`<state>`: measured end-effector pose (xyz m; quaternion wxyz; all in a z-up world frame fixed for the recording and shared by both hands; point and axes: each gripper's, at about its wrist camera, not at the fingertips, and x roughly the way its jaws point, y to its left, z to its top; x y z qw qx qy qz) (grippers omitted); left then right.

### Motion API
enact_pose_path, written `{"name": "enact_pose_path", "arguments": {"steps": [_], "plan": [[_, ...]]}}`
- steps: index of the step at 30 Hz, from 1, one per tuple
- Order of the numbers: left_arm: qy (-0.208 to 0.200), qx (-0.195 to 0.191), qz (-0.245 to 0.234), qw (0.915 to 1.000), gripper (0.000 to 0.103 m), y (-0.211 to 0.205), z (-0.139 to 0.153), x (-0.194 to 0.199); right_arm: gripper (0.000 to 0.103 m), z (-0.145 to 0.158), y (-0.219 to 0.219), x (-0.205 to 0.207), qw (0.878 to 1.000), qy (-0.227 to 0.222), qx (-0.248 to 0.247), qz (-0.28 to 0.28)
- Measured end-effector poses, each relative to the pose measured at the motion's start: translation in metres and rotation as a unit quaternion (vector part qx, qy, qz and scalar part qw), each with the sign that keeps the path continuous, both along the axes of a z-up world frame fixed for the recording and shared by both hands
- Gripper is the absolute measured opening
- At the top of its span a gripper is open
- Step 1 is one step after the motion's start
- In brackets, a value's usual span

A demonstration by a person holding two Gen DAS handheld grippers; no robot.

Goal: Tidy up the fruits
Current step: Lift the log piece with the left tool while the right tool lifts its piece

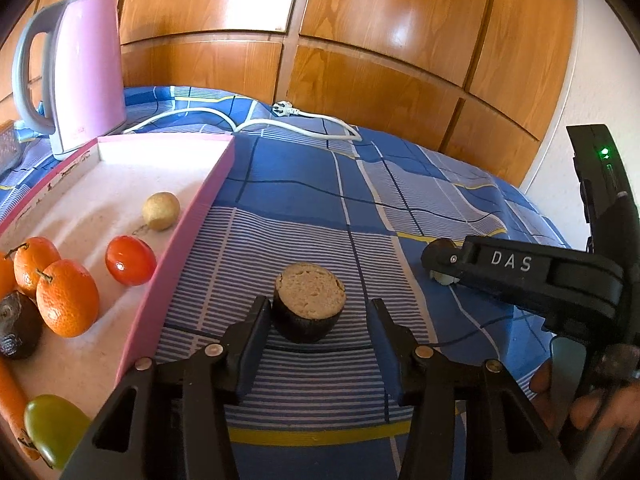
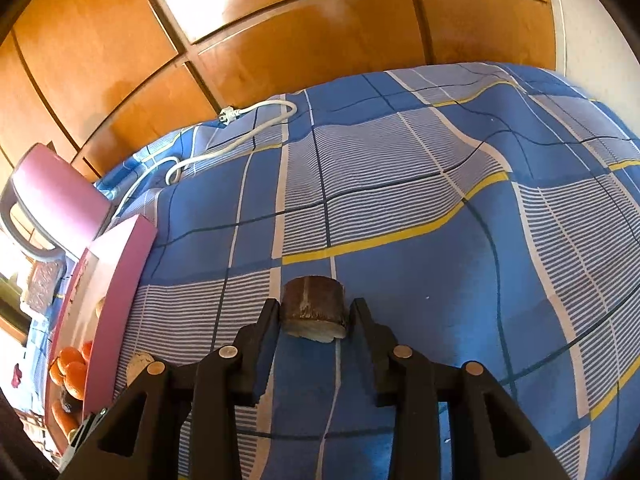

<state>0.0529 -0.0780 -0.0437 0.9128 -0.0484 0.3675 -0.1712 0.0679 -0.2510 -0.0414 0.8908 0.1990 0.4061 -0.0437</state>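
Note:
A dark-skinned half fruit (image 1: pixel 310 306) lies on the blue checked cloth with its tan cut face up. It sits between the fingers of my left gripper (image 1: pixel 320 312), which is open: the left pad is at its skin and the right pad stands well clear. My right gripper (image 2: pixel 314 314) is open around a second dark half (image 2: pixel 313 312), which rests on the cloth with narrow gaps at both pads. In the left wrist view, the right gripper (image 1: pixel 438 266) reaches in from the right, over a pale bit of that half.
A pink-rimmed tray (image 1: pixel 188 232) at the left holds oranges (image 1: pixel 66 296), a red tomato (image 1: pixel 130 260), a pale round fruit (image 1: pixel 161 211), a dark fruit (image 1: pixel 18 328), a green fruit (image 1: pixel 52 428) and a carrot (image 1: pixel 12 396). Behind it are a pink kettle (image 1: pixel 86 76), a white cord (image 1: pixel 304 120) and wooden doors.

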Motion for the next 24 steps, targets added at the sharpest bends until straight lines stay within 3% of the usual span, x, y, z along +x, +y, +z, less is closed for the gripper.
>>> {"name": "enact_pose_path", "arguments": {"steps": [8,12,17,24], "plan": [[0.004,-0.008,0.010,0.9999,0.050,0.003,0.004,0.003,0.038,0.001,-0.004,0.002,1.000,-0.005,0.003,-0.006],[-0.003,0.004,0.019,0.9998,0.049,0.001,0.006,0.007,0.038,0.003,0.001,0.003,1.000,-0.011,-0.023,-0.006],[0.005,0.008,0.026,0.9996,0.038,0.001,0.002,0.015,0.037,0.005,0.009,0.005,0.998,-0.018,-0.062,0.001],[-0.003,0.022,0.024,0.9994,0.037,-0.002,0.002,0.012,0.037,0.004,0.015,0.007,0.996,-0.014,-0.089,0.009]]}}
